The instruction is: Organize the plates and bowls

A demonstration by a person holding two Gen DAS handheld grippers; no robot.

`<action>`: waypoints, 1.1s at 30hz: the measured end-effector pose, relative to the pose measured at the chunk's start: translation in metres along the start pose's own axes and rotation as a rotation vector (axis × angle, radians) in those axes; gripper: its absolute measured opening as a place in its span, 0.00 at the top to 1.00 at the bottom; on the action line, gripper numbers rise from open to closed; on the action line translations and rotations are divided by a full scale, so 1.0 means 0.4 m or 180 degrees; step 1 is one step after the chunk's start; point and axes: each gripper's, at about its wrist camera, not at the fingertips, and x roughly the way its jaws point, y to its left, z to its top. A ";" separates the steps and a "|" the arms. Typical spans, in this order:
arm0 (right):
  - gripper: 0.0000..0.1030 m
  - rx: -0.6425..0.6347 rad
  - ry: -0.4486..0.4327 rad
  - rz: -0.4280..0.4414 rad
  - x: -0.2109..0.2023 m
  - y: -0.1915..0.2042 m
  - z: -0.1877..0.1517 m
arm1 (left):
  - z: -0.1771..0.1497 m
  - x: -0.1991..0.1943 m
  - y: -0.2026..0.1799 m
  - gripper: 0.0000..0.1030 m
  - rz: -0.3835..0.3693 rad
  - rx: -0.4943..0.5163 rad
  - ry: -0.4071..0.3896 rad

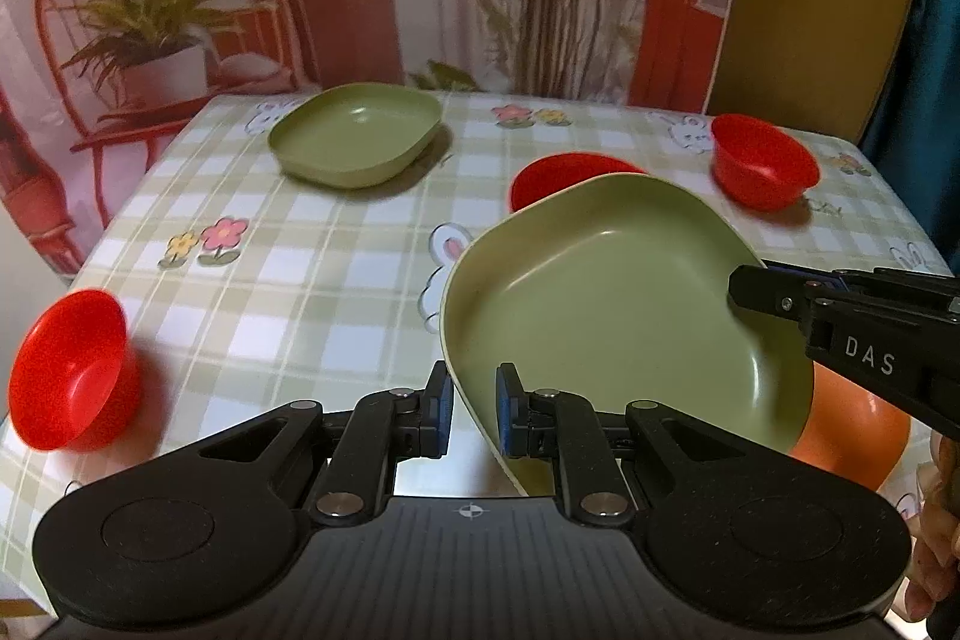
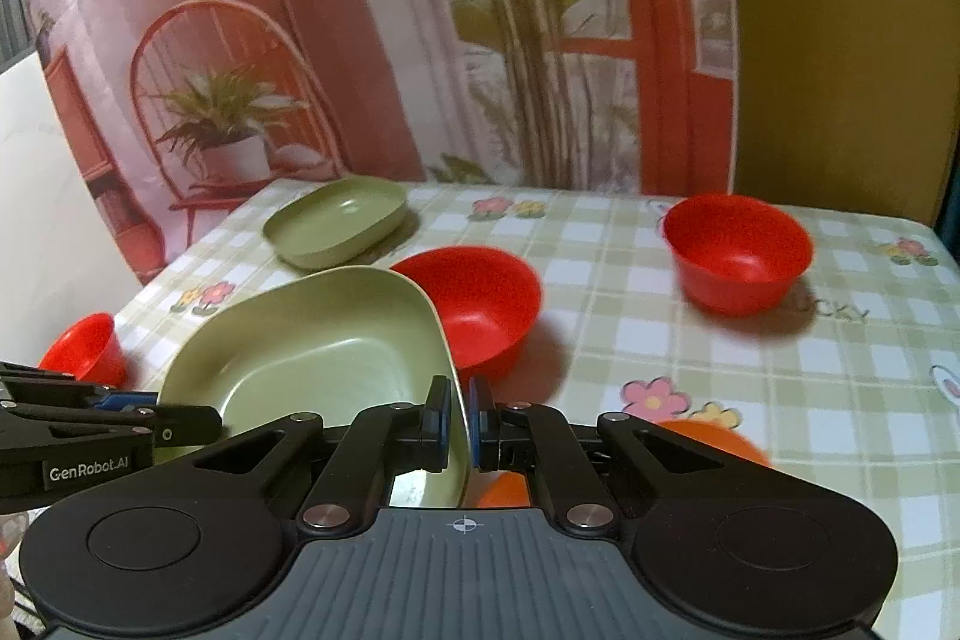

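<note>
A green plate (image 1: 606, 310) is held tilted above the table between both grippers. My left gripper (image 1: 474, 409) straddles its near-left rim with a small gap on the left pad side. My right gripper (image 2: 461, 418) is shut on the plate's right rim (image 2: 336, 340) and shows in the left wrist view (image 1: 750, 289). A second green plate (image 1: 354, 133) lies at the far left. Three red bowls stand on the table: far right (image 1: 762, 160), middle (image 1: 558, 178), near left (image 1: 69, 370).
An orange bowl (image 1: 852, 430) sits under the held plate near the table's front edge, also seen in the right wrist view (image 2: 714, 439). The checked tablecloth (image 1: 300, 280) covers the table. A printed backdrop stands behind the far edge.
</note>
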 end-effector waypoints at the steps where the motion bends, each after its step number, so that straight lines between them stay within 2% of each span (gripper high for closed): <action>1: 0.94 -0.0002 -0.0013 -0.0017 -0.003 -0.009 0.005 | 0.004 0.000 -0.007 0.85 -0.0016 0.0007 -0.0003; 17: 0.94 0.0046 -0.0056 -0.0271 -0.064 -0.124 0.012 | 0.031 0.006 -0.129 0.84 -0.0235 0.0158 -0.0001; 33: 0.93 0.0116 0.0015 -0.0440 -0.107 -0.196 -0.027 | 0.006 0.012 -0.214 0.84 -0.0401 0.0395 0.0099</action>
